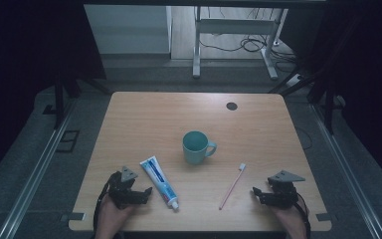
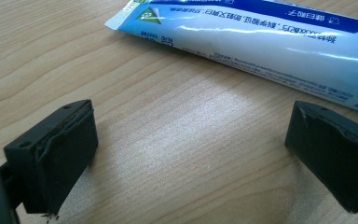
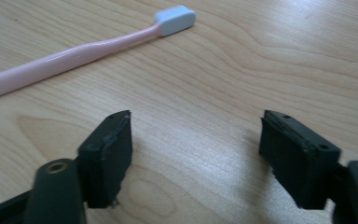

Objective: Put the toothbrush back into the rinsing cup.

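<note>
- High view: my left gripper (image 1: 142,191) and right gripper (image 1: 257,191) rest at the table's (image 1: 258,124) six o'clock edge; nothing lifted yet, mug (image 1: 197,147) empty at centre.
- Left gripper view: jaws wide, toothpaste tube (image 2: 270,35) lying at one o'clock (untouched).
- Right gripper view: jaws wide, toothbrush (image 3: 79,53) at eleven o'clock; every pickup is still ahead, I judge.

The high view is looking dim and bluish, with the room around the surface (image 1: 129,114) falling away into near black while paler light is reaching the floor beyond it. The two closer views are reading much brighter. In the left gripper view, a white sheen is glaring off the toothpaste tube (image 2: 261,37) and a pale patch is shining on the wood grain, with soft shadows lying beside the black jaws. The toothbrush (image 3: 74,56) is looking slightly soft, and the nearest jaw parts are blurring.
</note>
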Available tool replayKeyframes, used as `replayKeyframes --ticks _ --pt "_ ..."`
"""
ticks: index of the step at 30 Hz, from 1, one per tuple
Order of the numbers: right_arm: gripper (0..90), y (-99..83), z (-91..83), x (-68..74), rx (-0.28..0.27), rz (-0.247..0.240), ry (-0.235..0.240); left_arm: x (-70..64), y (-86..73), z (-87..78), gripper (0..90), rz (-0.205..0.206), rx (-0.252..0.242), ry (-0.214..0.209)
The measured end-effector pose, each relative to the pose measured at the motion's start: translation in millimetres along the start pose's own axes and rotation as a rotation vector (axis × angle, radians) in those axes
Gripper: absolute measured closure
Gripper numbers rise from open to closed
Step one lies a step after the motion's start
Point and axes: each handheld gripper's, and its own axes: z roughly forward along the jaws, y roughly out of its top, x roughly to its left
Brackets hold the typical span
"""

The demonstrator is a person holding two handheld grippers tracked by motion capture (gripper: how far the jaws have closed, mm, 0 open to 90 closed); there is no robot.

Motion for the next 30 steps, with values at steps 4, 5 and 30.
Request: replayKeyframes --ticks 4,5,30 --pt "37.3 2.5 -2.9 3.1 0.003 -0.007 0.026 0.0 0.0 0.0 2.4 0.000 0.000 0.000" --pt "37.3 2.5 -2.9 3.1 0.003 -0.007 0.026 0.0 0.0 0.0 2.4 0.000 0.000 0.000" --pt "89.1 25.5 -5.8 41.0 0.034 -0.120 0.233 0.0 0.0 0.0 2.3 0.000 0.000 0.000"
